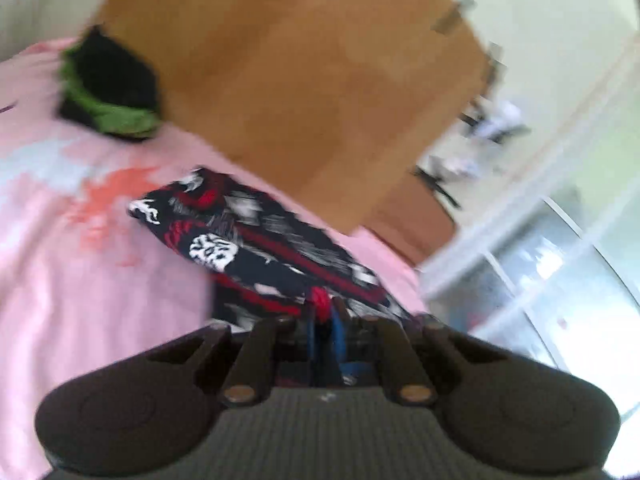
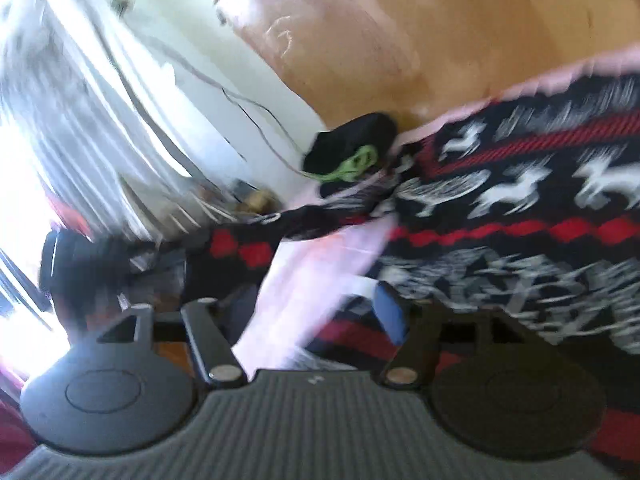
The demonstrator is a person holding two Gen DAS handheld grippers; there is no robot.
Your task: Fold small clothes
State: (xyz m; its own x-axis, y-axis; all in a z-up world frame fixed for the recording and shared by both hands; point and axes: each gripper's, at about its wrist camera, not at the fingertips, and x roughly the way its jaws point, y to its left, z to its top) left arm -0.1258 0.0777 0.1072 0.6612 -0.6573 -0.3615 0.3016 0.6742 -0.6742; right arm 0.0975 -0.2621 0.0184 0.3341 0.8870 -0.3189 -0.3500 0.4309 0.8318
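Note:
A black, red and white patterned garment (image 1: 256, 240) lies on a pink sheet (image 1: 80, 300). In the left wrist view my left gripper (image 1: 320, 316) is shut, with a red edge of that garment pinched between its blue pads. In the right wrist view the same garment (image 2: 520, 200) spreads over the right half, heavily blurred. My right gripper (image 2: 316, 312) stands open just above it. Its blue pads (image 2: 390, 316) are well apart, with pink sheet (image 2: 320, 272) and a strip of garment showing in the gap, and nothing is gripped.
A black and green piece of clothing (image 1: 108, 88) lies at the sheet's far edge and shows again, small, in the right wrist view (image 2: 352, 152). A wooden floor (image 1: 300, 80) lies beyond the sheet. A white-framed glass door (image 1: 540, 280) stands at the right.

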